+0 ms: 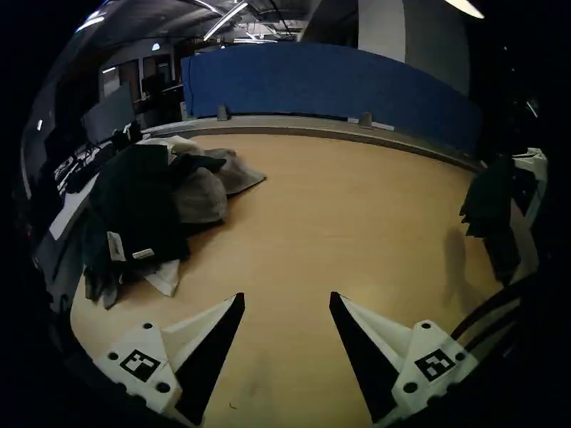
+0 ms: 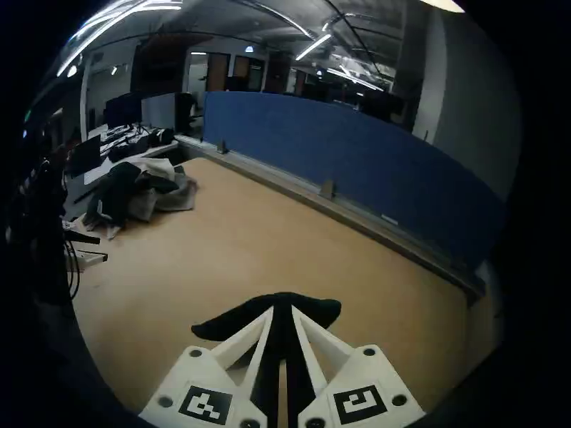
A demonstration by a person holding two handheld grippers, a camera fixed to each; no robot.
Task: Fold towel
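Currently, I read the left gripper (image 1: 285, 307) as wide open and empty above the wooden table (image 1: 342, 214). The right gripper (image 2: 285, 311) is closed, both fingers pinching the dark towel (image 2: 319, 307) at its edge. A pile of cloths (image 1: 157, 207) lies at the table's far left.

The left hand-held gripper (image 1: 285, 296) has two white wedge-shaped fingers (image 1: 203, 321) with black inner faces, tapering to points. Each base carries a square black-and-white marker (image 1: 139, 364) flanked by dark screw heads (image 1: 146, 326). The right hand-held gripper (image 2: 284, 308) is of the same white build, with ribbed fingers (image 2: 243, 339) and its own markers (image 2: 207, 405).
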